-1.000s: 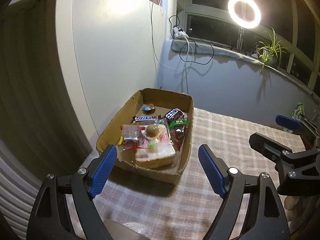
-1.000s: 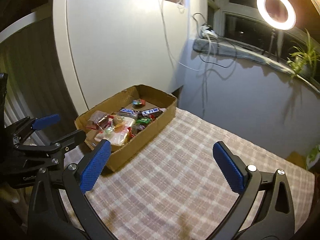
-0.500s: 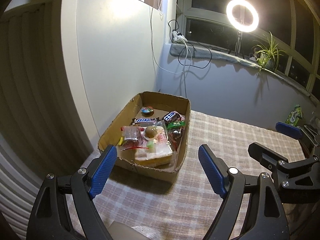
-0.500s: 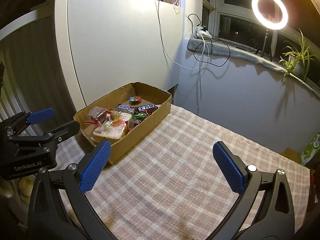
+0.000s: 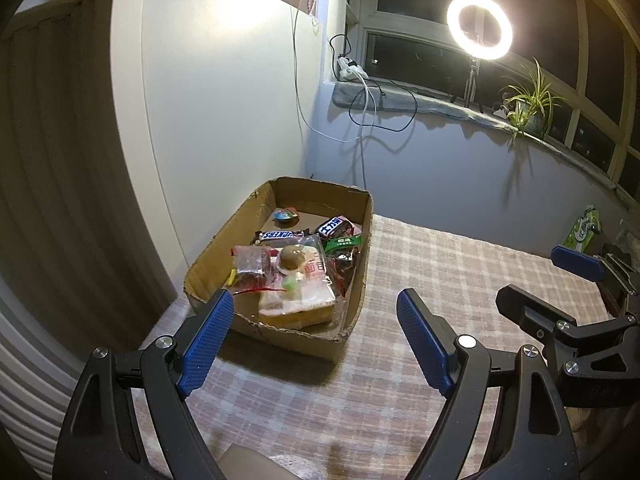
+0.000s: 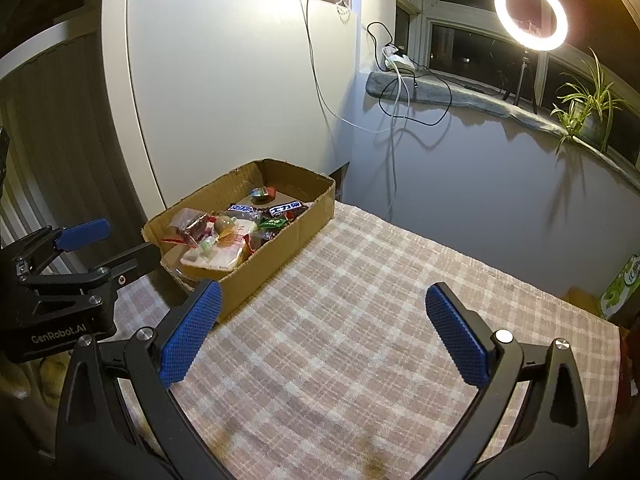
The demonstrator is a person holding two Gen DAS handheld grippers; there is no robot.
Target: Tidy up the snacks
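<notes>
Left wrist view. The left gripper point(image 5: 314, 340) is held above a checked tablecloth point(image 5: 400, 380), its blue pads point(image 5: 206, 342) spread wide with nothing between them. Just beyond the left pad a cardboard box point(image 5: 280, 334) is seen at the far left of the table, close to a white cabinet point(image 5: 208, 100). The snacks point(image 5: 296, 268) are piled inside the box: a bread pack point(image 5: 298, 304) at the near end, a brown round sweet point(image 5: 291, 257) on top of the pile, a Snickers bar point(image 5: 280, 235) and a second dark bar point(image 5: 334, 227) farther in, a green packet point(image 5: 342, 242) toward the right wall, and a small round item point(image 5: 285, 214) alone at the far end. The right gripper point(image 5: 552, 280) is seen at the right edge, fingers apart. A ring light point(image 5: 479, 26) and a plant point(image 5: 524, 104) are noted on the window ledge.

Right wrist view. The right gripper point(image 6: 320, 330) is held over bare cloth point(image 6: 360, 320), pads point(image 6: 458, 338) wide apart and empty. The box point(image 6: 280, 248) is seen at far left, snacks point(image 6: 236, 232) all within it. The left gripper point(image 6: 116, 240) is seen at the left edge beside the box's near corner, fingers parted, touching nothing. A green carton point(image 6: 624, 286) is noted past the table's right edge.
</notes>
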